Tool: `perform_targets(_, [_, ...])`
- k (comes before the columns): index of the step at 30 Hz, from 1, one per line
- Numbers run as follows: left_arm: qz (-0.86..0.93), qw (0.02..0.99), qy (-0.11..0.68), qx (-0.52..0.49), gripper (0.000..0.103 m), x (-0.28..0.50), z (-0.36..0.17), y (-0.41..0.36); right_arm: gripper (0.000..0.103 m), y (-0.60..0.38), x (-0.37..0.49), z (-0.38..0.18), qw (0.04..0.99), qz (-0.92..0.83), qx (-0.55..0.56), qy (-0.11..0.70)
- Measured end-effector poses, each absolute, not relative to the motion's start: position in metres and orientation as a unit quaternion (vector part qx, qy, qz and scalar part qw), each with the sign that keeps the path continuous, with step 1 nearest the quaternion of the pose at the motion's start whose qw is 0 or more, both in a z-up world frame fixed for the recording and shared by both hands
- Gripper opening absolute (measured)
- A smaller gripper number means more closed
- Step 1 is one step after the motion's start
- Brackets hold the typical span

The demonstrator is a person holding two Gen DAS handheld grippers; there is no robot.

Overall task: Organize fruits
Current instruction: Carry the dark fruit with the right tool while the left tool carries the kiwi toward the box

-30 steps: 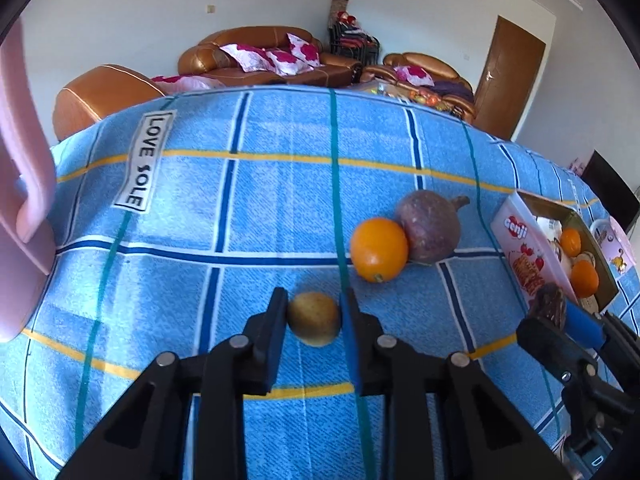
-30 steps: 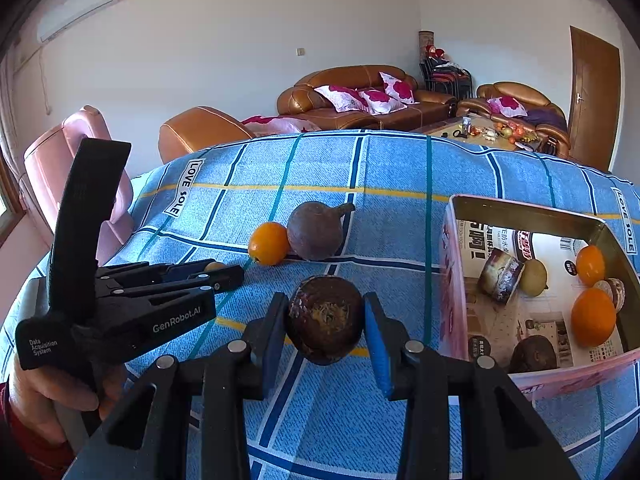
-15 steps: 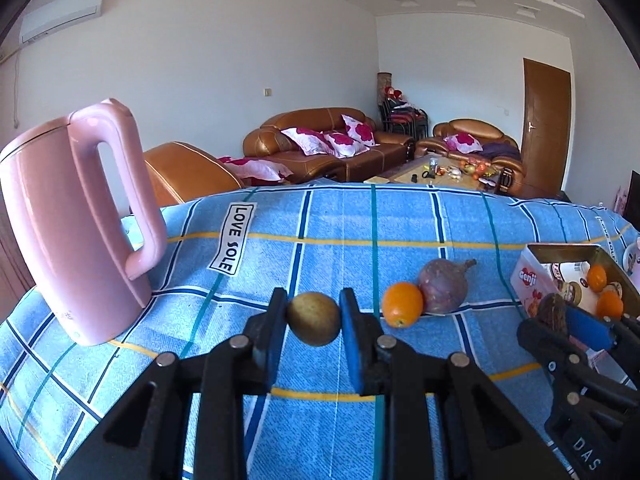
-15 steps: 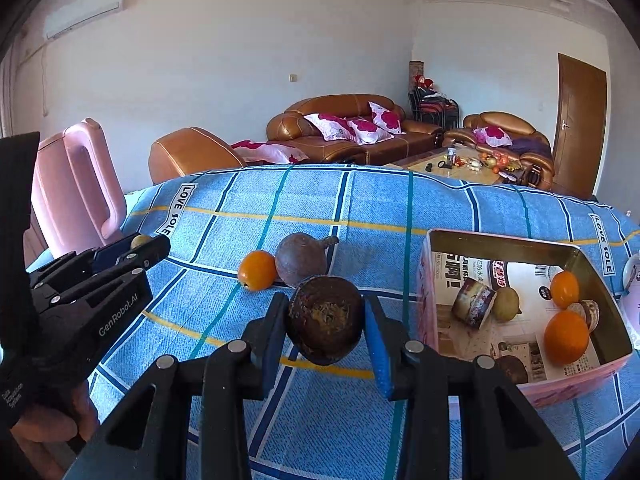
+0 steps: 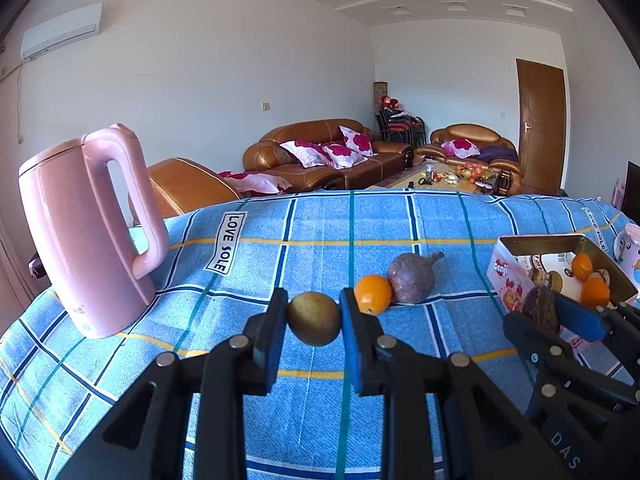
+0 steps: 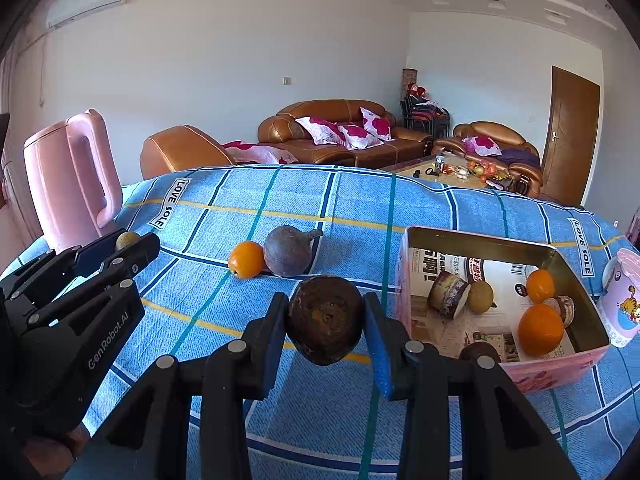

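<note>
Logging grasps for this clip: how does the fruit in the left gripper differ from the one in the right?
The small yellow-green round fruit in the left gripper is smooth and pale; the dark brown wrinkled fruit in the right gripper is rough, darker and looks larger. Both are clamped between the fingers, above the blue checked cloth.

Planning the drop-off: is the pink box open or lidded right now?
Open. The pink box shows no lid; its gold inner walls, paper lining and several fruits inside, including an orange, are visible from above.
</note>
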State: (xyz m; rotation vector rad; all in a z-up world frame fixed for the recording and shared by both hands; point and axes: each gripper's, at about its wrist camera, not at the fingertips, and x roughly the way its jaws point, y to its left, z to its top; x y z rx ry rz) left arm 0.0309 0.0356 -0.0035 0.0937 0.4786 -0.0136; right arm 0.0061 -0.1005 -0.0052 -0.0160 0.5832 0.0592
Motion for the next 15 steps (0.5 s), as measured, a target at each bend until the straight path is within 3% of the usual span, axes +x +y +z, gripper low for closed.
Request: perform_targets(15, [-0.018,0.968,0.246,0.038,0.028,0.022,-0.004,0.014,0.040,-0.124,-0.011,-0.004,0.959,0.018,-0.019,0.282])
